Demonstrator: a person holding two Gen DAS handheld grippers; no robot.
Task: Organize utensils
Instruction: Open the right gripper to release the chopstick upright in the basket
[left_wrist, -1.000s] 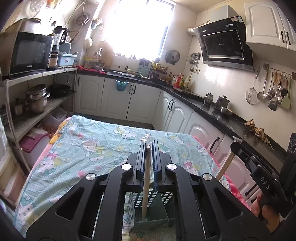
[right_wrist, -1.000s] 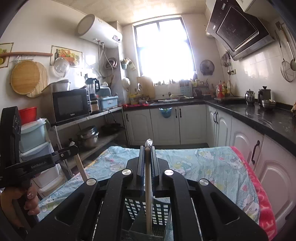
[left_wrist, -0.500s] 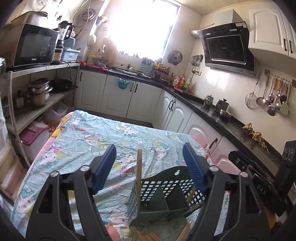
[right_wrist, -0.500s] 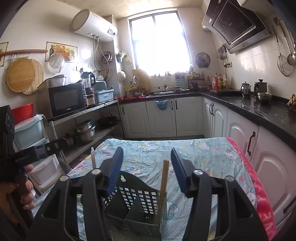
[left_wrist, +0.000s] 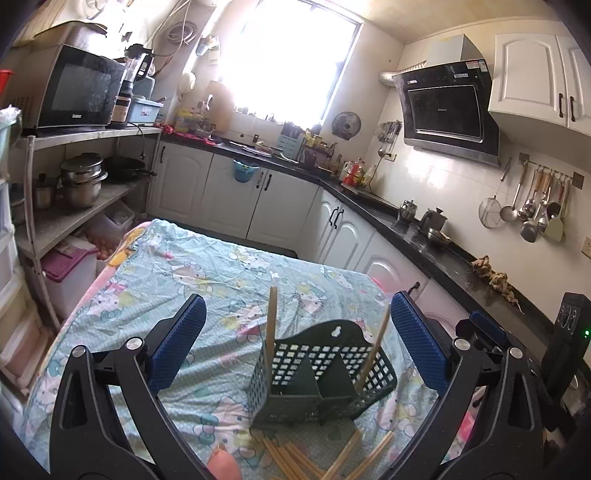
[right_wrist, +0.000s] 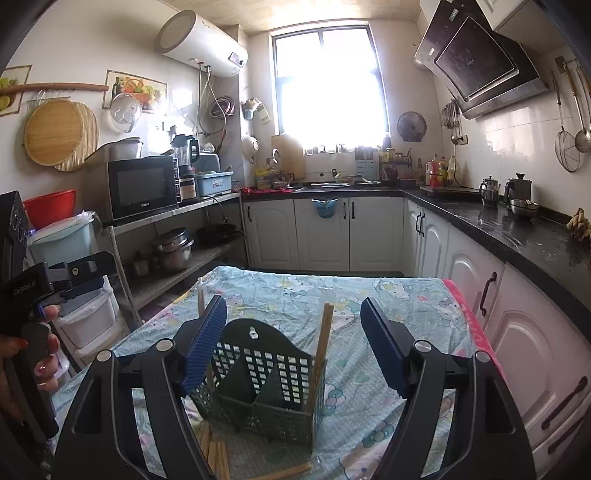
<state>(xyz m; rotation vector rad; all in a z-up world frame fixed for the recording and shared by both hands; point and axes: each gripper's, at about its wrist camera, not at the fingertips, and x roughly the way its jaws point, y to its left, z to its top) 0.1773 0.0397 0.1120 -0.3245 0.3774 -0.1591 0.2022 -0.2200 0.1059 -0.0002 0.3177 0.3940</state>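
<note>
Across the lower left of the left wrist view stands 1 blue pad of the left gripper (left_wrist: 294, 345), its fingers spread wide with nothing pressed between them. Centre frame, the dark green slotted caddy (left_wrist: 320, 373) sits on the cartoon-print tablecloth (left_wrist: 177, 280). 1 chopstick (left_wrist: 271, 321) stands near-upright in its left compartment, and a 2nd chopstick (left_wrist: 373, 350) leans in the right one. Along the bottom edge, just in front of the caddy, lies a loose pile of chopsticks (left_wrist: 314, 459). At the far right the other tool's blue pad shows.

From the right wrist view, the right gripper (right_wrist: 293, 347) is also open, its pads either side of the caddy and apart from the stick there.

The step in hand reads as the release after dropping 1 stick from each gripper into the caddy. The next move probably calls for lowering both grippers to the pile in front, where flat, crossed sticks will need a narrow, careful pinch.

Compared with a second ago, each gripper was clamped on an upright chopstick over the caddy; both jaws have just been opening, and the sticks now stand free in the compartments.
</note>
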